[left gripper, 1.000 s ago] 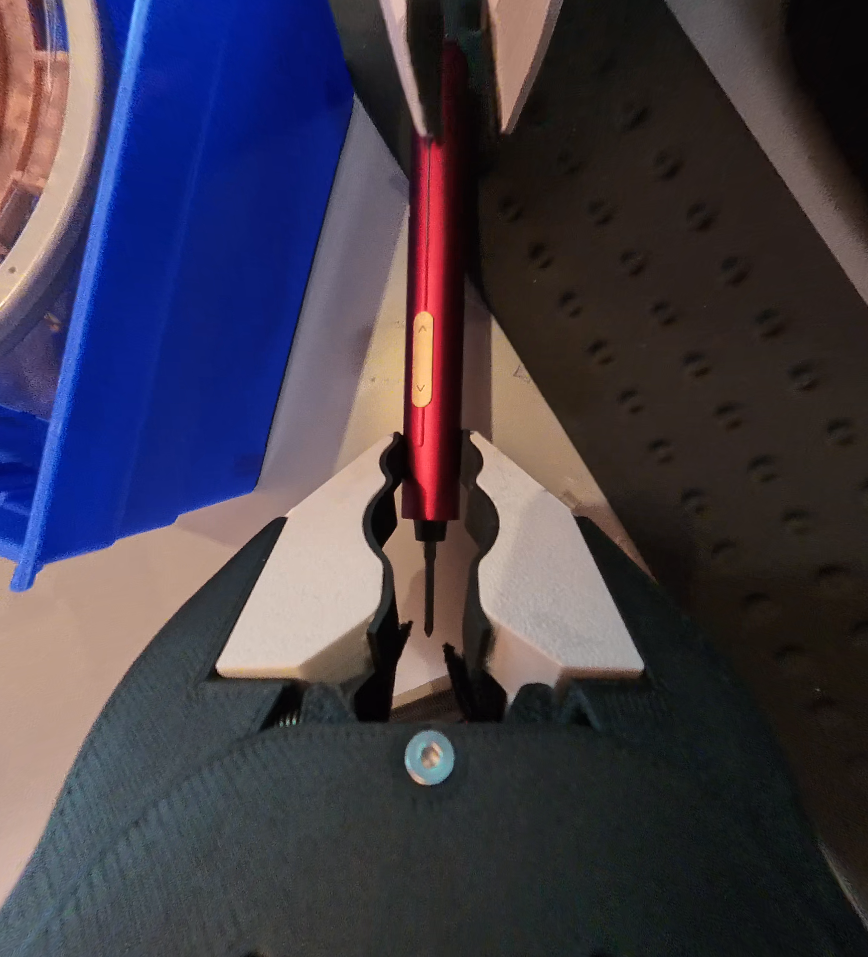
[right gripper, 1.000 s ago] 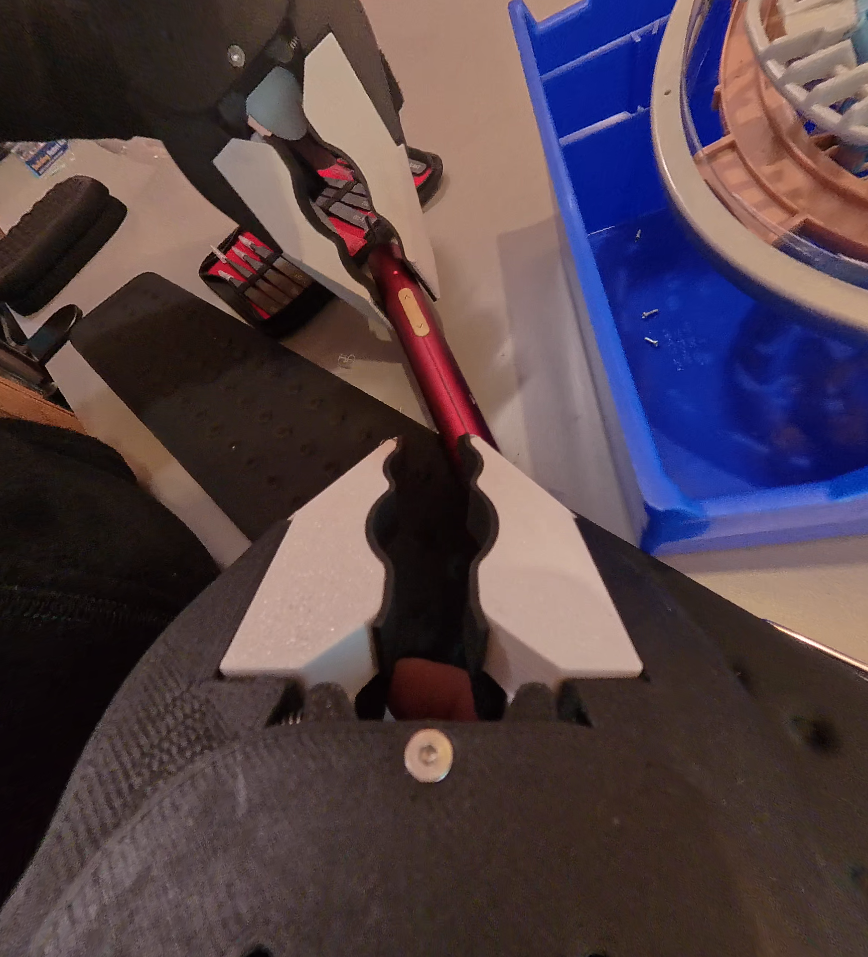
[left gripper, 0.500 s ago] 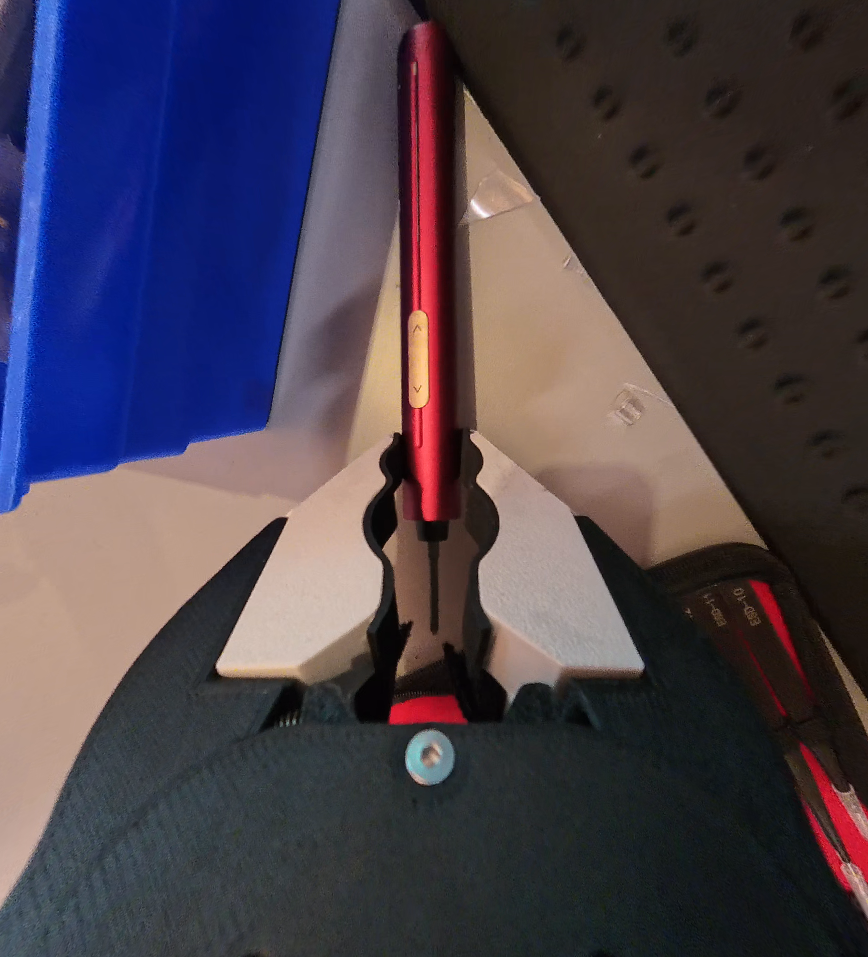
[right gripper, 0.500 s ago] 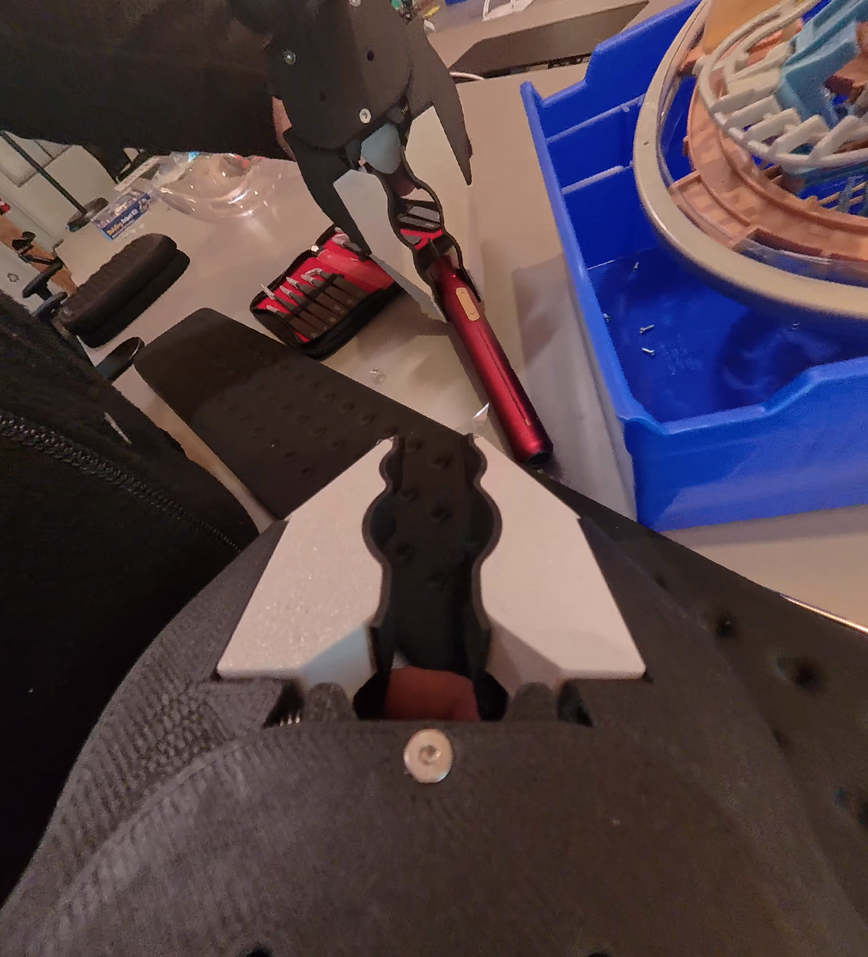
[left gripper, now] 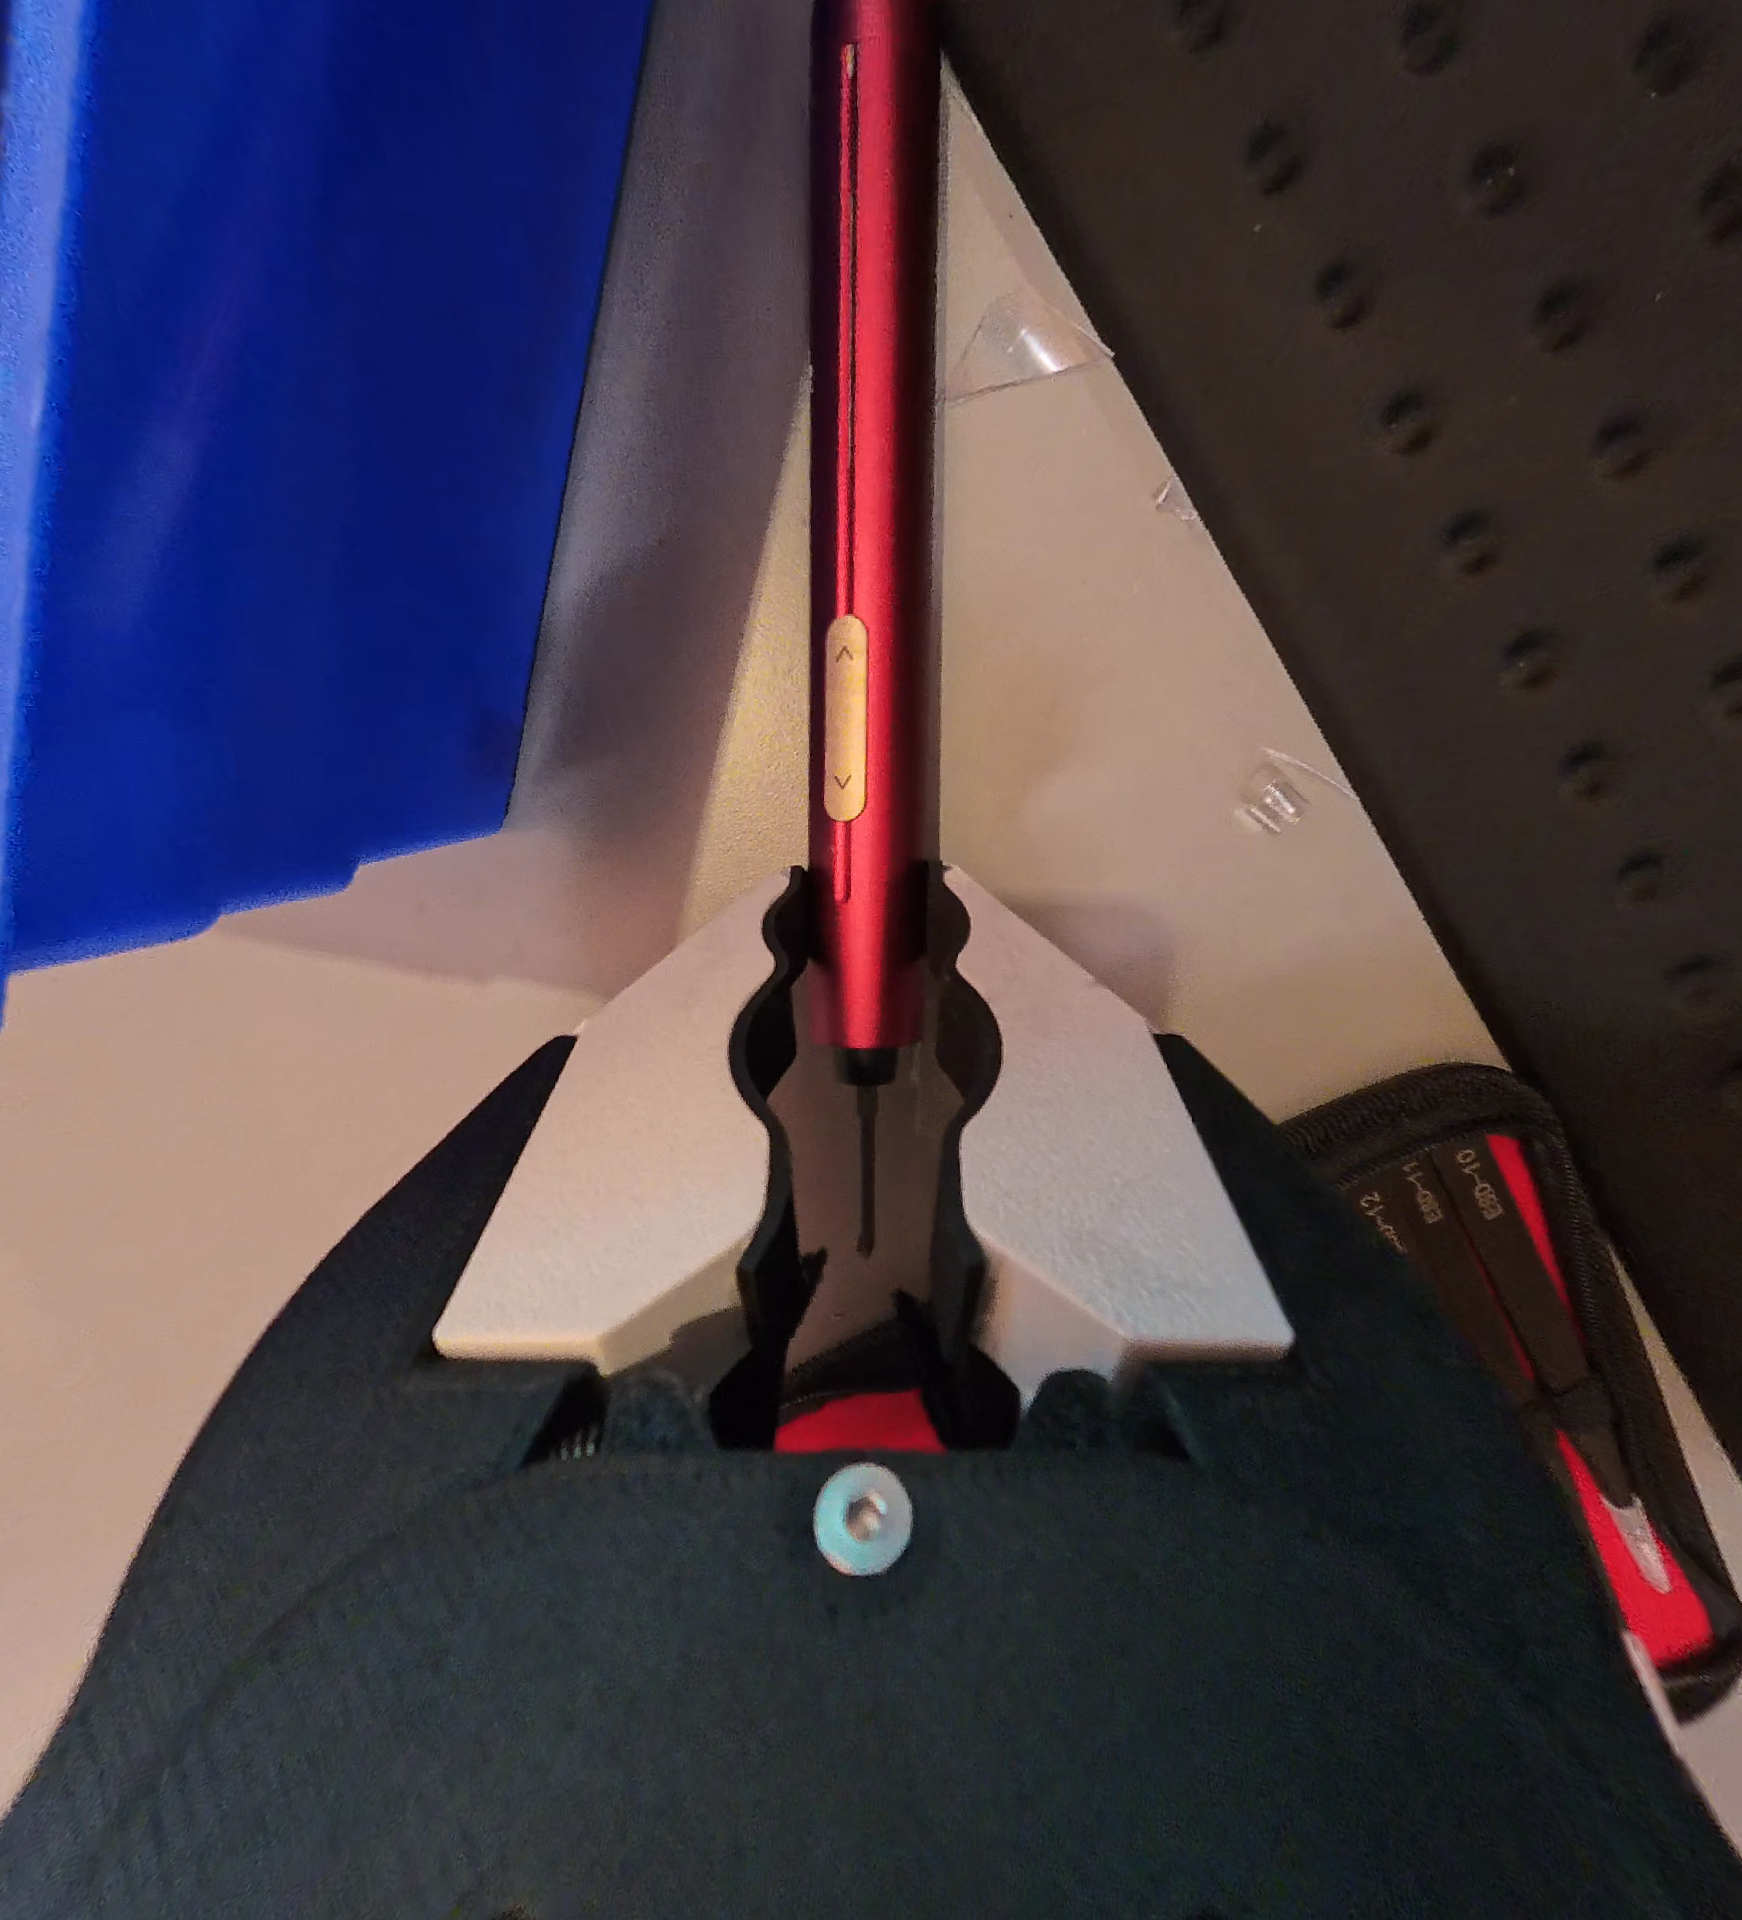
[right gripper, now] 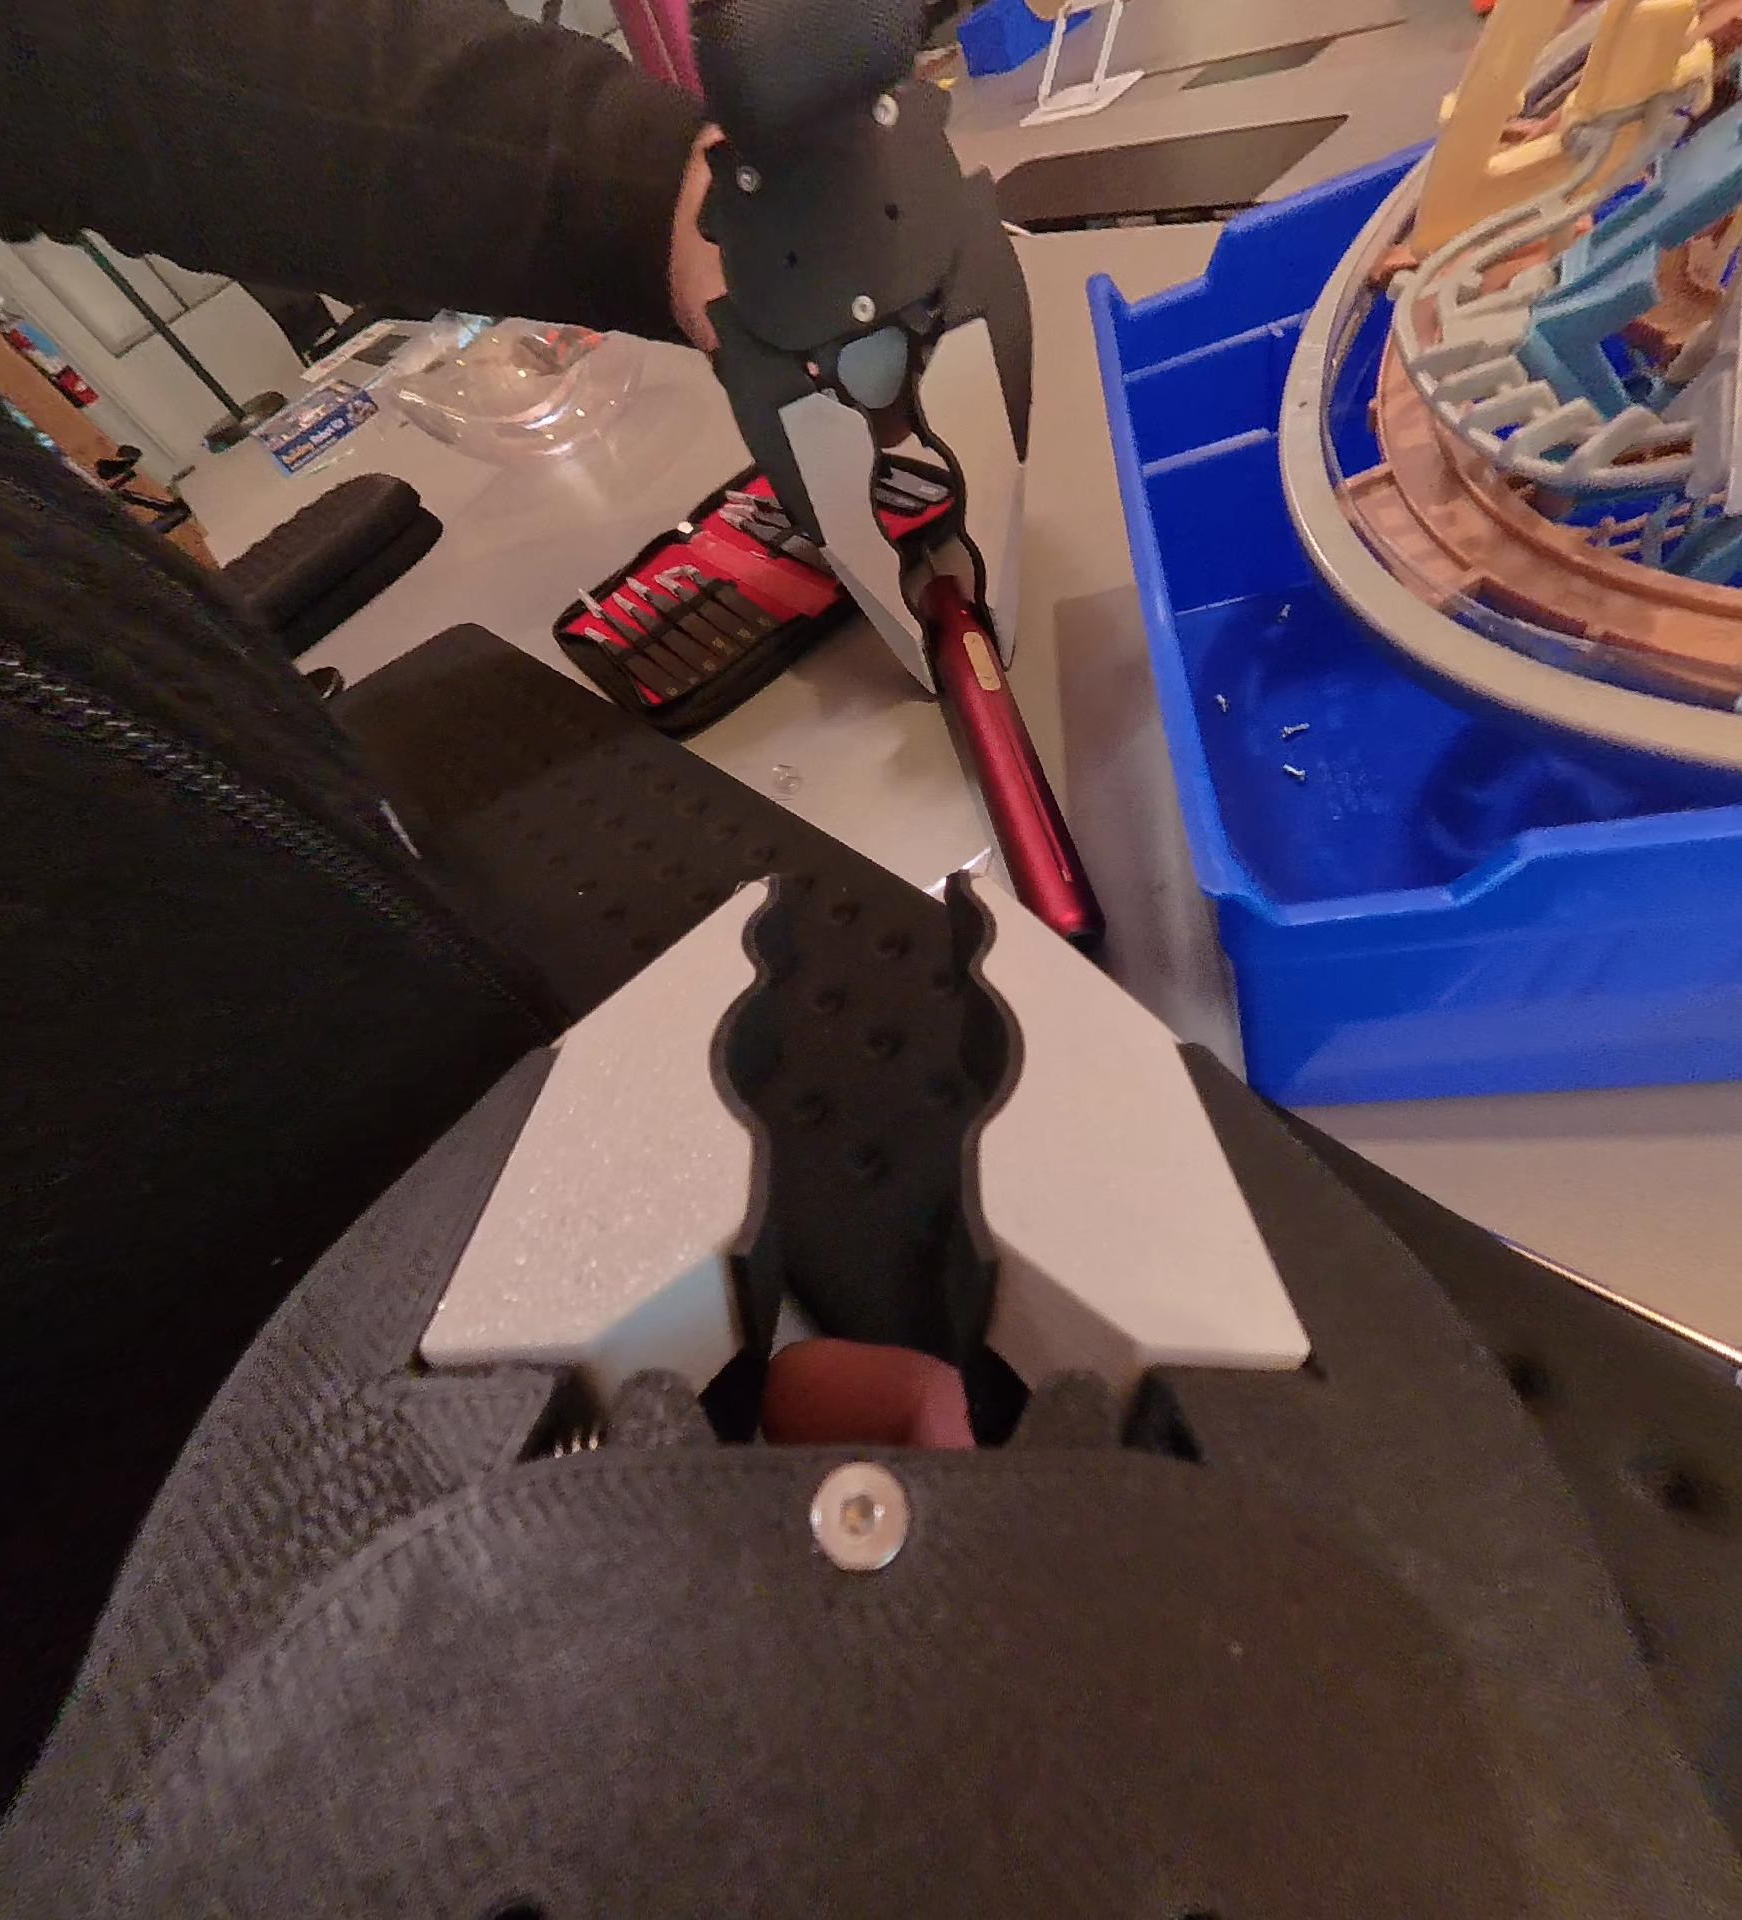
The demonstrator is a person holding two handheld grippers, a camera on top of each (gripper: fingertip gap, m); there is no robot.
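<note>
Left gripper (left gripper: 862,935) grasps a red screwdriver (left gripper: 872,520) by its bit end.

Its jaws clench the barrel just above the bit, the far end slanting down to the desk (right gripper: 846,748) between blue bin (right gripper: 1469,935) and black mat (right gripper: 638,831). Right gripper (right gripper: 862,914) hovers over the mat, jaws parted, empty.

The left claw (left gripper: 862,914) is seen closed around the bit end of a red electric screwdriver (left gripper: 872,499), whose thin bit points back between the fingers. A blue bin (left gripper: 254,436) is seen to the left, a black perforated mat (left gripper: 1469,468) to the right, and an open tool case (left gripper: 1532,1299) partly beneath the claw, all on the pale surface (left gripper: 171,1195).
</note>
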